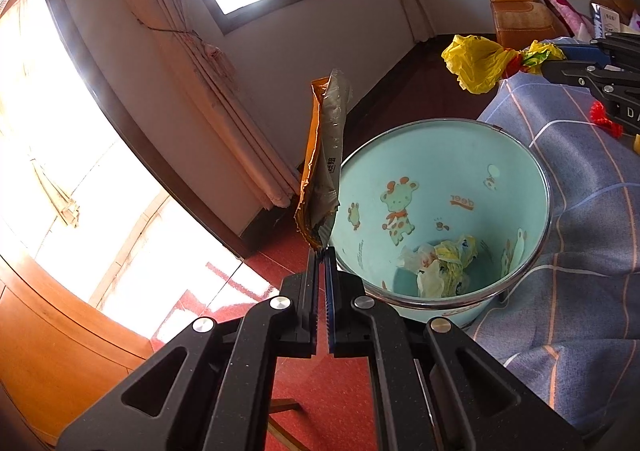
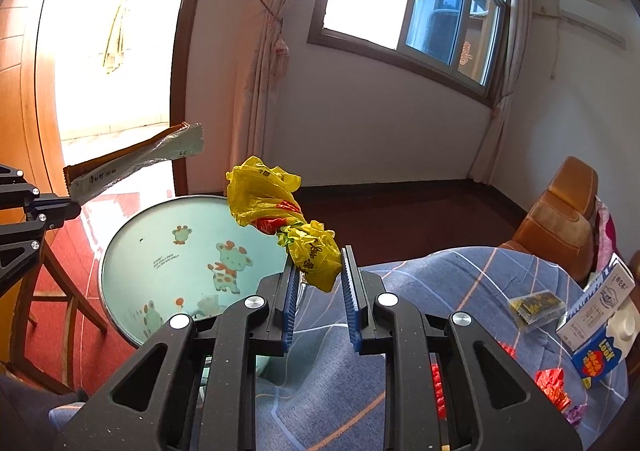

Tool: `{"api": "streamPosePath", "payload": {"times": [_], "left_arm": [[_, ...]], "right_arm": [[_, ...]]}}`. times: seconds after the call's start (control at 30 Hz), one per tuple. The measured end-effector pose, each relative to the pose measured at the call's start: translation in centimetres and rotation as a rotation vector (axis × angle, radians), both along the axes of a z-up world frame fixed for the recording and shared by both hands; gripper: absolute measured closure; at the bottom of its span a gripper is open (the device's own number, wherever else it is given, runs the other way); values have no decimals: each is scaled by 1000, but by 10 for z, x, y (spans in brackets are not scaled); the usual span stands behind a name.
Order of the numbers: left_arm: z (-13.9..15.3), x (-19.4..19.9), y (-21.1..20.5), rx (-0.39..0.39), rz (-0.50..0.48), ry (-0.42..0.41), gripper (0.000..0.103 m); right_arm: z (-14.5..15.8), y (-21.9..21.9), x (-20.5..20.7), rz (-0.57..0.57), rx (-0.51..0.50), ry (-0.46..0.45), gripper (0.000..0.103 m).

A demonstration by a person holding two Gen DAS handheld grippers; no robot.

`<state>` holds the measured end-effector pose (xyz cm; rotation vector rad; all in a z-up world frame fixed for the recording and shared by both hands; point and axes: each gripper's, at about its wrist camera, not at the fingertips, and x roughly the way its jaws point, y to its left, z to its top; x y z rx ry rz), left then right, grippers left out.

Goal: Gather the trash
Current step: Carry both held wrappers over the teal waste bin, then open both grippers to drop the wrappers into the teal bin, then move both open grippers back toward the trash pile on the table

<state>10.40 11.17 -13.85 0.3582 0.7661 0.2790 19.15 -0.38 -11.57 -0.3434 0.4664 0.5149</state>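
Note:
My left gripper point(image 1: 322, 251) is shut on the bottom edge of a flat orange-and-silver snack wrapper point(image 1: 324, 159), which stands up just left of the bin rim; the wrapper also shows in the right wrist view point(image 2: 136, 163). The light blue cartoon bin point(image 1: 536, 187) holds several crumpled wrappers point(image 1: 444, 263) at its bottom. My right gripper point(image 2: 318, 271) is shut on a crumpled yellow plastic bag point(image 2: 276, 211), held above the bin's near edge point(image 2: 116, 243). From the left wrist view the bag point(image 1: 478, 61) hangs above and behind the bin.
A blue plaid cloth point(image 2: 460, 283) covers the surface beside the bin, with a milk carton point(image 2: 600, 323), a small dark packet point(image 2: 536, 307) and red scraps point(image 2: 554, 387) on it. A wooden stool point(image 2: 60, 291) stands on the red floor. An orange armchair point(image 2: 560, 219) stands behind.

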Motion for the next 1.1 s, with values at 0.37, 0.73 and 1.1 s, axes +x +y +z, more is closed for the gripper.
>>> {"api": "streamPosePath", "payload": {"times": [0.37, 0.73, 1.1], "left_arm": [[0, 0, 2, -6, -3, 2, 100], [1, -1, -2, -24, -25, -5, 95], [-1, -1, -7, -49, -49, -9, 59]], "right_arm": [[1, 7, 0, 15, -10, -1, 82], [-3, 15, -1, 58, -33, 20, 79], [-1, 12, -2, 12, -43, 22, 54]]}}
